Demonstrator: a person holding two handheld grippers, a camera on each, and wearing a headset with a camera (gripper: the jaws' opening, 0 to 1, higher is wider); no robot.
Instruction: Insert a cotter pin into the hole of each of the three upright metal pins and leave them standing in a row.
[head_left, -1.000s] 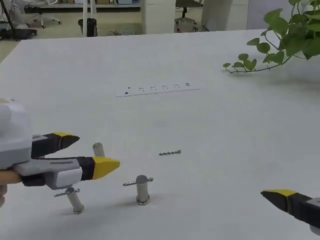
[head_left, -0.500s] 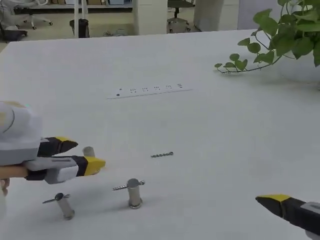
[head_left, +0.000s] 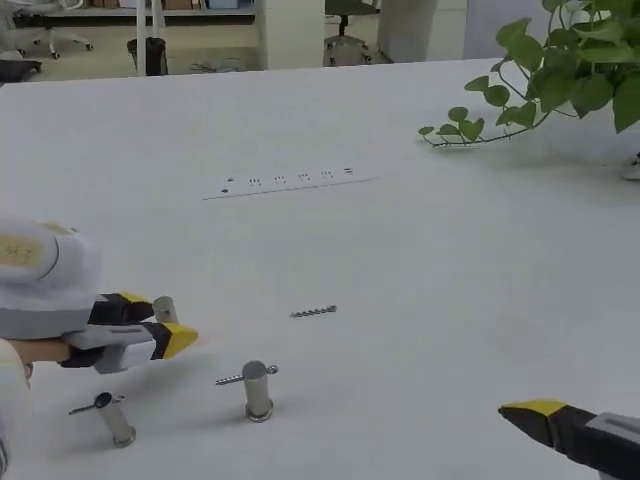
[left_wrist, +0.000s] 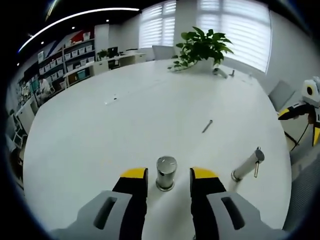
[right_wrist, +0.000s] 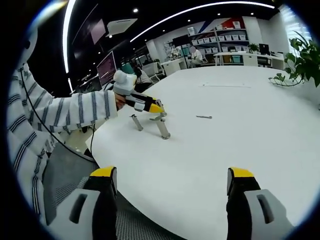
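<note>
I count three upright pins on the desk (head_left: 420, 260). The bare pin (head_left: 165, 308) stands between the jaws of my left gripper (left_wrist: 168, 175), which are spread and not touching it. The middle pin (head_left: 257, 390) and the end pin (head_left: 115, 418) each carry a cotter. One loose cotter pin (head_left: 313, 312) lies unobstructed beyond them. My right gripper (right_wrist: 172, 172) hangs spread wide, well apart. A power strip (head_left: 290, 182) and a plant (head_left: 560, 70) sit farther back.
</note>
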